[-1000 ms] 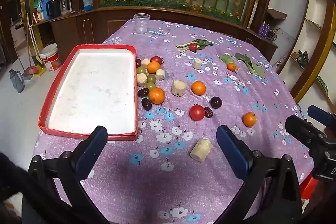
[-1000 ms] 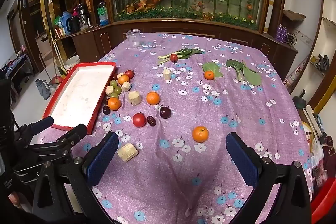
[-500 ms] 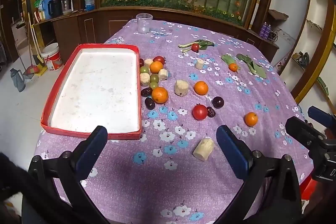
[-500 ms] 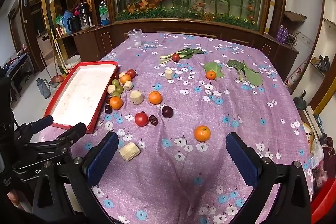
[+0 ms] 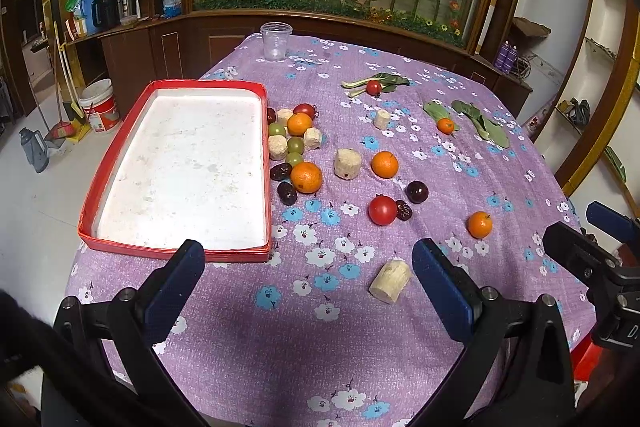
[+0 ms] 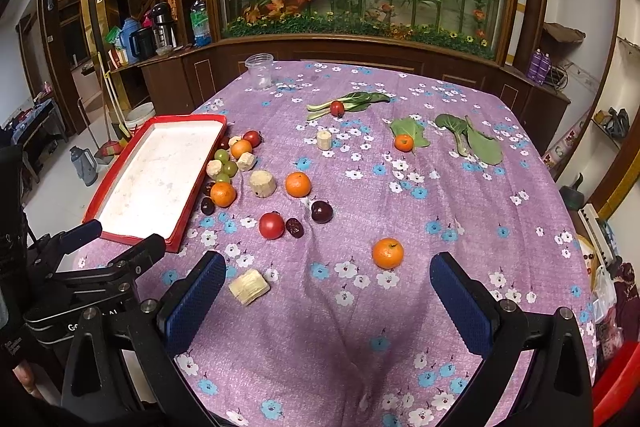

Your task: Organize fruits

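Observation:
A red-rimmed white tray (image 5: 262, 131) (image 6: 188, 203) lies empty on the left of the purple flowered table. Beside it sit several fruits: oranges (image 5: 306, 177) (image 6: 387, 253), a red tomato (image 5: 382, 210) (image 6: 271, 225), a dark plum (image 5: 417, 191) (image 6: 321, 211), green grapes (image 5: 295, 145), dates and pale cut chunks (image 5: 390, 281) (image 6: 249, 286). My left gripper (image 5: 308, 279) is open and empty above the near table edge. My right gripper (image 6: 328, 287) is open and empty, right of the left gripper (image 6: 96, 255).
A clear plastic cup (image 5: 275, 41) (image 6: 260, 70) stands at the far edge. Green leaves (image 5: 482, 123) (image 6: 472, 139), a small tomato (image 6: 337, 108) and a small orange (image 6: 403, 143) lie at the back right. Wooden cabinets and a flower display stand behind the table.
Both views have pulled back and risen slightly; the objects appear a little farther away. Nothing on the table has moved. Both grippers stay open.

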`<state>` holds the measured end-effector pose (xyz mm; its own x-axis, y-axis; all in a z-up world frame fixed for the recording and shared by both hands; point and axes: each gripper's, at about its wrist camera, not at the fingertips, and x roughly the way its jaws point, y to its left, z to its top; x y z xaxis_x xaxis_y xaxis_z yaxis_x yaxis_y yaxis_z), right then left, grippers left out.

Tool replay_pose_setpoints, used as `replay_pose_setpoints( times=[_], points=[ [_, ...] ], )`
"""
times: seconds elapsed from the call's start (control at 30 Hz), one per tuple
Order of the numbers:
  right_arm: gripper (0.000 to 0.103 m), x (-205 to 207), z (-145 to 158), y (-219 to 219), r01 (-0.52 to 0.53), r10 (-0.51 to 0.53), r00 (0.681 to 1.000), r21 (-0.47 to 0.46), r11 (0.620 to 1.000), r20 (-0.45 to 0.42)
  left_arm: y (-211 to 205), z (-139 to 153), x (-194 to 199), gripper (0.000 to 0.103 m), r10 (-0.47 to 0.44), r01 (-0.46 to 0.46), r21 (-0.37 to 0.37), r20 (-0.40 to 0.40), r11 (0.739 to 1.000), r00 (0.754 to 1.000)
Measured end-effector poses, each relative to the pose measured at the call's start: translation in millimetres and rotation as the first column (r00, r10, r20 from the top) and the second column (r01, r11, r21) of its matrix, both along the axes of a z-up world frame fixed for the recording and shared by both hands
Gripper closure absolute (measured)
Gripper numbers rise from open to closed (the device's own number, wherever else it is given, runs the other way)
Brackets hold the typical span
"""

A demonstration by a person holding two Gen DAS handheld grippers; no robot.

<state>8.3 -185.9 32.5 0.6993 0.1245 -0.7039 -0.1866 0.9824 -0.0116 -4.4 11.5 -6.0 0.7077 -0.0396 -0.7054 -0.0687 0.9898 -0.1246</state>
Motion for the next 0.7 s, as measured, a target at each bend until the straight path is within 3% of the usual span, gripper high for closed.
replay_pose_setpoints(
  times=[0.7],
  points=[
    [0.000,0.4,-1.0,2.2,-0.009,0.009,1.000,0.008,1.000,-0.001,-1.2,-0.3,-0.2,0.000,0.000,0.000,-0.004,-0.005,1.000,1.000]
  ],
)
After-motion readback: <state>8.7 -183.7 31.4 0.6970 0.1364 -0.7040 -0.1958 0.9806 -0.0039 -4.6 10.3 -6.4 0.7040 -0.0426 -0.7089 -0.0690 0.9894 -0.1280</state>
